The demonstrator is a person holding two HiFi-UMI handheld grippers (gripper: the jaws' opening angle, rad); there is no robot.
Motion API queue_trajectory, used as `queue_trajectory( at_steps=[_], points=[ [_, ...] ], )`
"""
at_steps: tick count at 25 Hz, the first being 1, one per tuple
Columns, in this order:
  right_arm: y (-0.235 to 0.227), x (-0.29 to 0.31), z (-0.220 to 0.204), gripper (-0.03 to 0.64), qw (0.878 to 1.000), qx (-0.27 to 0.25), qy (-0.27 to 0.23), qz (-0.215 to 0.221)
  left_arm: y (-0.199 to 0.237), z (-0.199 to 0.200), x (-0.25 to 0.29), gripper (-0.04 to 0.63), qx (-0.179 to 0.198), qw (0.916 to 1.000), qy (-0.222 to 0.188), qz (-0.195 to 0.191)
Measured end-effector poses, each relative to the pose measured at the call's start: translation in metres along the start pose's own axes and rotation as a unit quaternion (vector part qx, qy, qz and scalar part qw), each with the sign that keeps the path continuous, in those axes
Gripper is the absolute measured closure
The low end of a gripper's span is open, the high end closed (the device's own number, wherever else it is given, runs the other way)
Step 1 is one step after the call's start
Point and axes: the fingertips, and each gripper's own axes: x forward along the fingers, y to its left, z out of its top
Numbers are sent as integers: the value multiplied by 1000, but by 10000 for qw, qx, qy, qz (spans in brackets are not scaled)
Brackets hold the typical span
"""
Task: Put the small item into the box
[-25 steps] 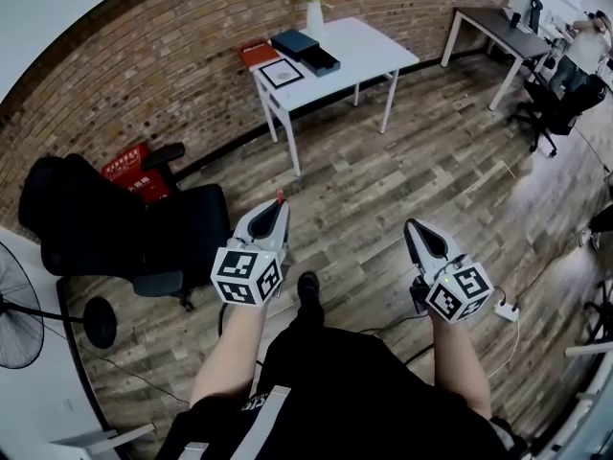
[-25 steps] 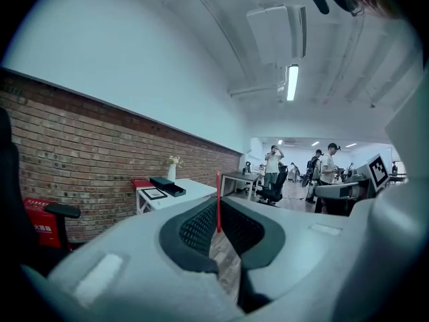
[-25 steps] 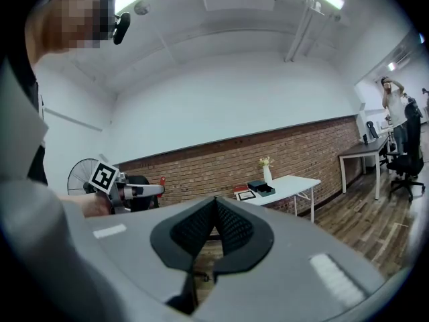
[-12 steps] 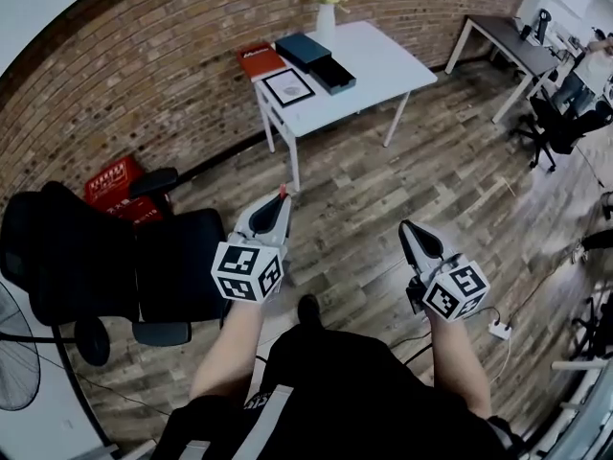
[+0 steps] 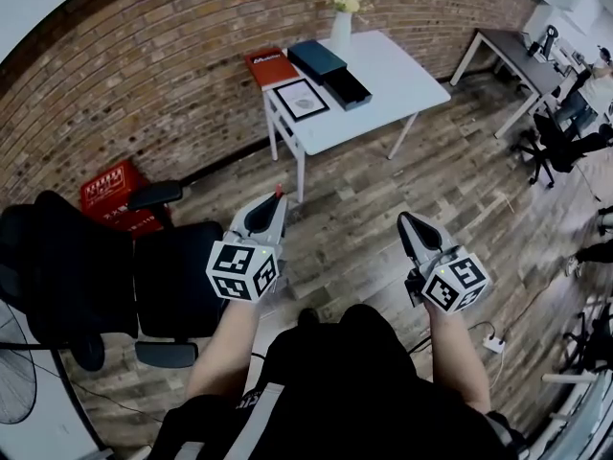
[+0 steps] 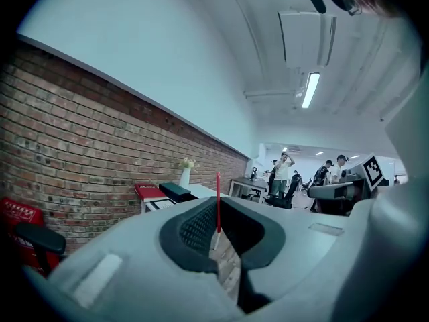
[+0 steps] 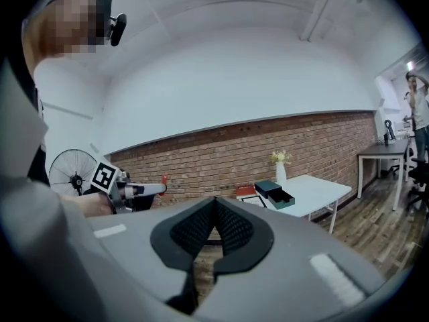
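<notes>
1. A thin red small item [image 6: 218, 203] is held upright between the nearly closed jaws of the left gripper [image 5: 276, 205]. Its red tip is seen to stick out past the jaw tips.
2. The jaws of the right gripper [image 5: 403, 220] are pressed together, and nothing is seen between them.
3. Both grippers are held out in front of the person's body over the wooden floor [image 5: 383, 199], well apart from the white table [image 5: 407, 77].
4. The box [image 5: 347, 88] is seen on that table, dark and open, just beside a teal part [image 5: 318, 58] that may be its lid. A red book [image 5: 271, 66], a framed picture [image 5: 303, 100] and a vase [image 5: 341, 29] are also set there.
5. The step in hand is judged to be the carry: the item is gripped but not yet brought to the box.
6. For the next move, the table has to be approached and the left gripper brought over the open box. The item should then be lowered inside before the jaws are parted. Care is called for so that the slim item is not tilted or caught on the box wall.
</notes>
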Motion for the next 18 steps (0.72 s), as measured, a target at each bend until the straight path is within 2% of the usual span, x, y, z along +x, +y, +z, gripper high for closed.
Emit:
queue_trajectory(
  at_steps=[4, 10, 18],
  points=[
    [-1, 28, 2, 615, 9999, 42, 10, 145, 12, 7, 8, 575, -6, 10000, -52, 43],
    [-7, 65, -1, 615, 9992, 117, 30, 377, 27, -1, 36, 575, 16, 9999, 124, 27],
    [-79, 106, -4, 615, 9986, 414, 34, 338, 39, -11, 115, 575, 21, 9992, 411, 9]
  ],
)
